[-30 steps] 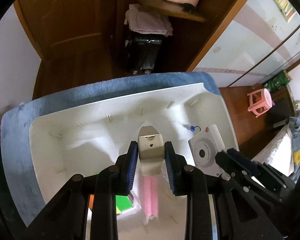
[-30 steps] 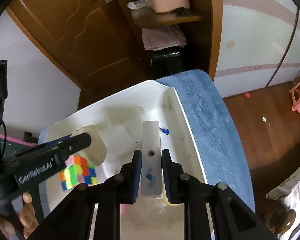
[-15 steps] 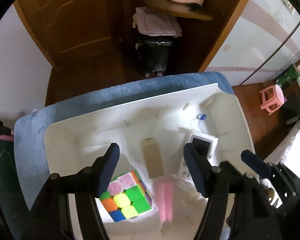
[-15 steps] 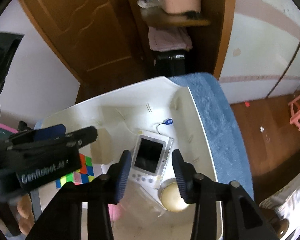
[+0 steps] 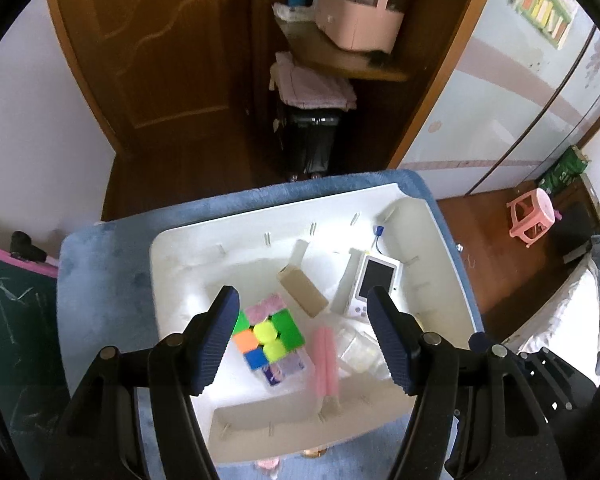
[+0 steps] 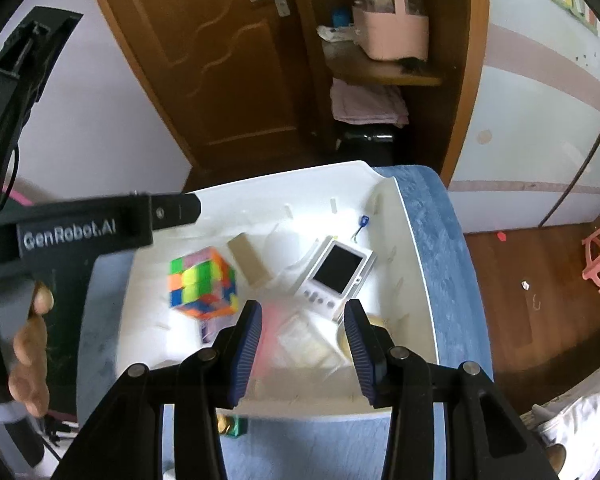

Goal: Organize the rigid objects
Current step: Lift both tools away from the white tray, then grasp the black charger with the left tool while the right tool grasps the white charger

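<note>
Both of my tools have let go and pulled back since a second ago: the left hand-held gripper no longer pinches the beige block, and the right hand-held gripper has released the white handheld device, so each now hangs above the white bin with its blue-padded fingers spread wide and nothing between them. From the left wrist view I see the beige block lying tilted on the bin floor, just beside the multicoloured puzzle cube, which sits towards the left of the bin. To the right of the block the white handheld device lies screen up near the bin's right wall, with a small blue charm on a cord beyond it, close to the far corner. A pink stick-like item lies in front of the block, blurred, next to a clear plastic packet. In the right wrist view a round tan object peeks out just behind my right finger; I cannot tell what it is. The bin rests on a blue cloth-covered worktop. My left tool's black body crosses the left of the right wrist view.
</note>
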{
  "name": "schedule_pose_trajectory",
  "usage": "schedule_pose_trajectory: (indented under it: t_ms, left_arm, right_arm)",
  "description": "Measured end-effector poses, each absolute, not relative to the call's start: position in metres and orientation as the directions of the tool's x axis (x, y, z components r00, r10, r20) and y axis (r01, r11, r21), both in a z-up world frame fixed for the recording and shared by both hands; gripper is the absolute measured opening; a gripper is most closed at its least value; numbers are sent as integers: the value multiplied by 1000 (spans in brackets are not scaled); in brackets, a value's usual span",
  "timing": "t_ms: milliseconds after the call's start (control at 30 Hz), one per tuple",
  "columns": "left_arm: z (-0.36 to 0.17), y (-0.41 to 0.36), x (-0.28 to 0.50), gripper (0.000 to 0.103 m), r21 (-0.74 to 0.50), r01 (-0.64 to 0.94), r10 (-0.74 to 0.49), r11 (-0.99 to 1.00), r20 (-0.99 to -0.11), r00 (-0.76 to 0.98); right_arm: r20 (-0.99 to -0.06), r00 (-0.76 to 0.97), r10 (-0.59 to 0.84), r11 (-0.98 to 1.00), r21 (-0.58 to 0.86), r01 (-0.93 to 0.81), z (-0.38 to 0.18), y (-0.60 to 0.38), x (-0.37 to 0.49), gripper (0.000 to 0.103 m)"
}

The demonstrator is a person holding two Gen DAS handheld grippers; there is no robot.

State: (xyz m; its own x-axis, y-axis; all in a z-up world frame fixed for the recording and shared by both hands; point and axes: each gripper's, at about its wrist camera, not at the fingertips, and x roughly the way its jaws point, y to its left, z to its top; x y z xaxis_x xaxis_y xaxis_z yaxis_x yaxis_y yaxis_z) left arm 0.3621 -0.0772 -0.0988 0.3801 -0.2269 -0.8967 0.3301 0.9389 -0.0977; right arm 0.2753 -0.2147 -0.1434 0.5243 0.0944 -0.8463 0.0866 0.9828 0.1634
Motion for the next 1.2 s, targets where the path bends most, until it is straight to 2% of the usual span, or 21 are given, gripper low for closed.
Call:
schedule_pose_trajectory:
  t_ms: [167, 300, 567, 833, 1200]
  left_arm:
    - [-72, -60, 334, 70, -105, 318, -241, 942, -871, 428]
    - [-56, -44, 306, 70, -104, 308, -245, 946, -853, 461]
    - [-49, -7, 246, 70, -113, 272, -240, 956, -836, 494]
    - [-77, 33, 182, 70, -106, 201, -192, 974, -859, 475]
    - [-151, 66, 110, 70, -84, 119, -124, 989, -913, 389]
  right_arm:
    - [-823, 555, 120, 983, 175, 47, -123, -206, 245, 44]
    - [-798, 588, 133, 983, 180, 21, -107, -201, 219, 55]
    - [-786, 595, 171, 981, 189, -33, -98, -185, 174, 55]
    - [-802, 559, 210, 976, 206, -70, -110, -170, 140, 55]
    - [-845, 466, 262, 965, 233, -120, -142, -142, 111, 56]
